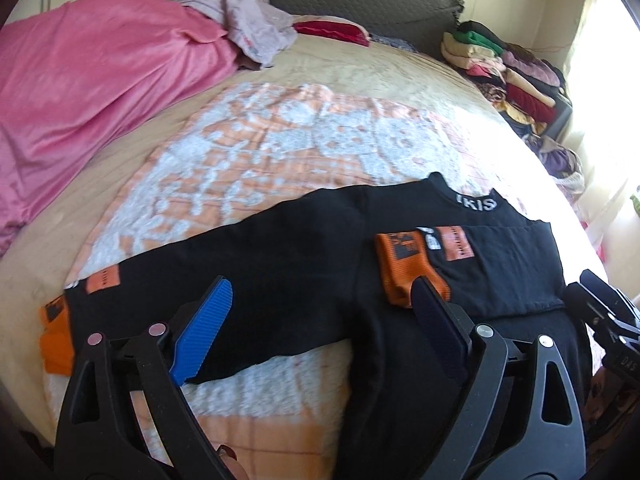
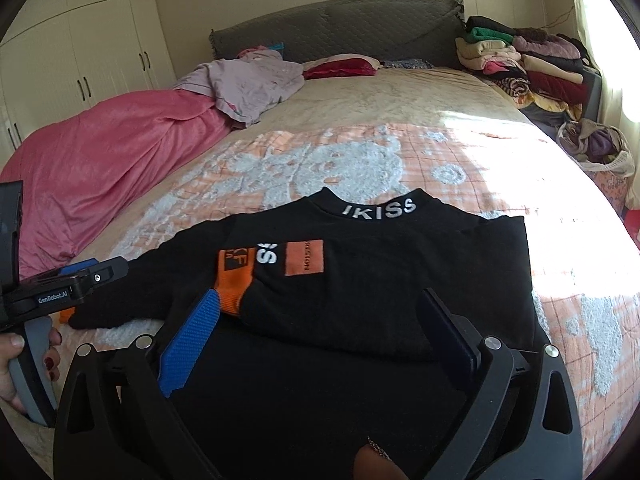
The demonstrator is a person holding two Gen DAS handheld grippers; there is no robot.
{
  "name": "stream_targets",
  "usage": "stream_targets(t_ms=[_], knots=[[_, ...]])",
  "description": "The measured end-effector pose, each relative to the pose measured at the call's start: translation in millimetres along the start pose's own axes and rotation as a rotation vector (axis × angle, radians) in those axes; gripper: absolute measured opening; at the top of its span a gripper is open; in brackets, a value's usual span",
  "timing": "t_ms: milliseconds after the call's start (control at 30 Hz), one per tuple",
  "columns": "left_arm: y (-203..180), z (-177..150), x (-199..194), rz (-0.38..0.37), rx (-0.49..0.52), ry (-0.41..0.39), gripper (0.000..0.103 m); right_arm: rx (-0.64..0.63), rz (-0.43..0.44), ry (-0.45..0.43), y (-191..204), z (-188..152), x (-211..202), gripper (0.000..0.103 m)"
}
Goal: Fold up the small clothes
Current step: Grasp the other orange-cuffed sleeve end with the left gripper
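**Both tongs released above a partly folded black top on the bed**

Left tongs [image 1: 322,294]: jaws spread wide, nothing between them. They hang over the black top [image 1: 304,248] with no pad pressing on the cloth. The blue pad [image 1: 206,330] sits over the outstretched sleeve; the dark pad is over the folded-in sleeve's orange cuff [image 1: 404,270].

Right tongs [image 2: 320,304]: jaws likewise spread wide, clear of the fabric, with only the top's body seen between them. At the left edge of the right wrist view a hand [image 2: 16,364] grips the grey handle of the other tool.

Black top: lies flat on the bed, collar away from the cameras, white lettering on the collar band [image 2: 378,209]. One sleeve is folded across the chest, its orange cuff lying on the front next to an orange patch [image 2: 305,258]. The other sleeve [image 1: 168,276] stretches out to the left in the left wrist view, ending in an orange cuff at the blanket's edge.

Under the top: a fleecy peach-and-white blanket [image 2: 320,156], spread over a beige bedcover [image 2: 380,92].

Further back, left side: a pink quilt [image 2: 100,168] bunched along the bed, with a pale lilac garment [image 2: 248,80] on its far end. A red cushion [image 2: 340,66] lies near the grey headboard [image 2: 340,28].

Far right: a stack of folded clothes [image 2: 524,68] beside the bed. White wardrobe doors [image 2: 88,52] stand at far left
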State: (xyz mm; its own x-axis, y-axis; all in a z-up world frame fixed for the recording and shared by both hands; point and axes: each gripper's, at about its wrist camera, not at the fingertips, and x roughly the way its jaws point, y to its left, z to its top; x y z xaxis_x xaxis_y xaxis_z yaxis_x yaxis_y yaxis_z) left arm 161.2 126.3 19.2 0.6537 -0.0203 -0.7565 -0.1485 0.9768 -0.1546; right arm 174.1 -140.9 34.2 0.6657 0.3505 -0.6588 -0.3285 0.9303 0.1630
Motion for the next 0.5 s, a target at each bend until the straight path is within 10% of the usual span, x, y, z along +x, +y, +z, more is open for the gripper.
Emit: stream_targets(t_ms=[500], knots=[[103, -25, -40, 0.089, -0.208, -0.027, 0.089, -0.111, 0.096, 0.012, 87, 14, 17, 0.098]])
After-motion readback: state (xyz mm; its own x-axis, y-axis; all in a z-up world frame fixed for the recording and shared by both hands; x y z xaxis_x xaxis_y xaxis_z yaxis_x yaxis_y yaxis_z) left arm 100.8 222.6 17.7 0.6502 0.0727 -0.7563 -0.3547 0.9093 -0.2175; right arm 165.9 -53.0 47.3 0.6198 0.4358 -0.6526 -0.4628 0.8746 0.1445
